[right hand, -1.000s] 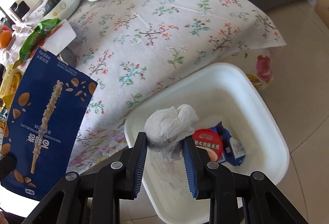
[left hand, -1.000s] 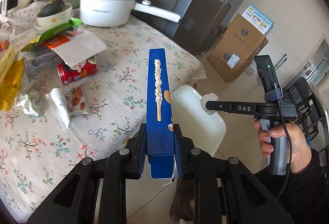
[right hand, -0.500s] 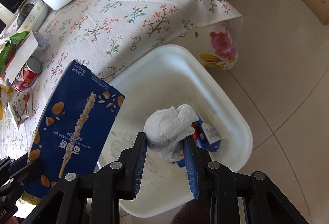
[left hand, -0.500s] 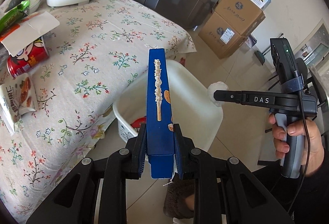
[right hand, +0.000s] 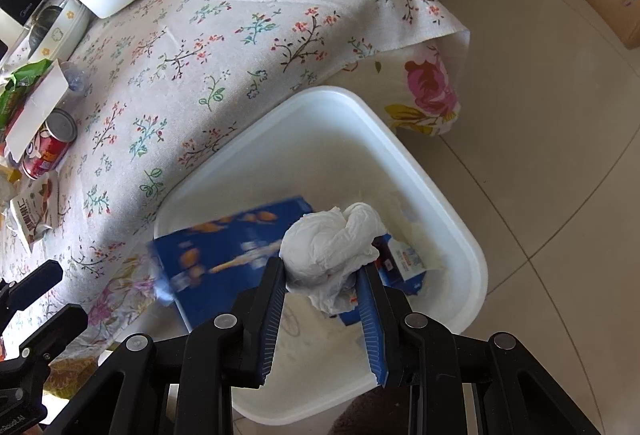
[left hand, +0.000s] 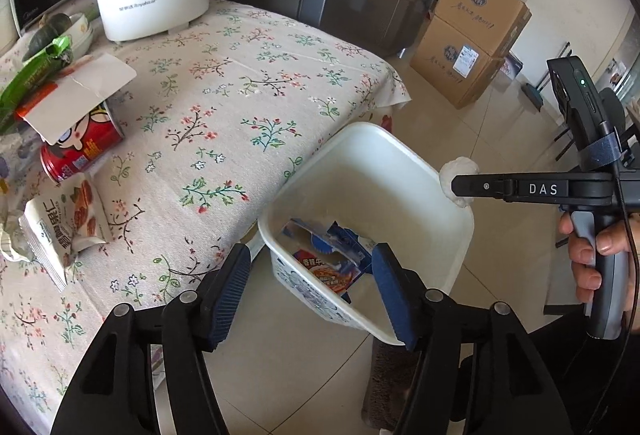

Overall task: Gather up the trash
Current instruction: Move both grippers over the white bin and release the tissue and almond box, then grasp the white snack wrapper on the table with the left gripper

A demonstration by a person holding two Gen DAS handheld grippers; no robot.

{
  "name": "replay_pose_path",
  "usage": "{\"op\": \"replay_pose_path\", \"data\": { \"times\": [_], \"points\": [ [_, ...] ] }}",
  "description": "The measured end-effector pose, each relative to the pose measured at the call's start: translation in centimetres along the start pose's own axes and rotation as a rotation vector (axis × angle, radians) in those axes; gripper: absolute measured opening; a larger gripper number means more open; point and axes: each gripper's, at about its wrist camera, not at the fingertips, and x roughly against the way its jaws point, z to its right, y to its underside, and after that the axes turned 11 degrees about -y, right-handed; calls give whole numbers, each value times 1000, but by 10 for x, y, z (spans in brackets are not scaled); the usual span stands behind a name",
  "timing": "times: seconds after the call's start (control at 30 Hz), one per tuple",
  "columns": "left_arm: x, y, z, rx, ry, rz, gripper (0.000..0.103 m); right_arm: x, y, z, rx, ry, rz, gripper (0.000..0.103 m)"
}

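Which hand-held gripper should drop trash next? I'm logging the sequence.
Probably the right hand-held gripper: it grips the crumpled tissue directly over the white bin. The left hand-held gripper is opening, nothing between its jaws.

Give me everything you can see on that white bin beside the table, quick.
The white bin is a rectangular plastic tub with rounded corners and a thick rolled rim, standing open on the tiled floor against the hanging floral tablecloth. Its outer wall carries a blue printed pattern. Inside lie snack wrappers, and a blurred blue biscuit box is tipped over the near-left rim, seemingly dropping in. The left gripper, jaws opening and empty, and the right gripper, pinching a crumpled tissue, are above it.
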Motion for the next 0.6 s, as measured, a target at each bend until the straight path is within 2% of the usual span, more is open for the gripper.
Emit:
{"op": "replay_pose_path", "data": {
  "times": [0.23,0.33,0.4,0.6],
  "points": [
    [9,3,-13,27,-34,9,69,-3,-1,-8,9,-3,-6,33],
    [15,5,-18,26,-56,19,71,-5,-3,-10,-1,-5,-7,39],
    [17,6,-21,28,-71,23,73,-5,-5,-12,-19,-13,-5,56],
    [22,10,-36,52,-94,22,74,-7,-8,-23,-19,-23,-5,63]
  ]
}}
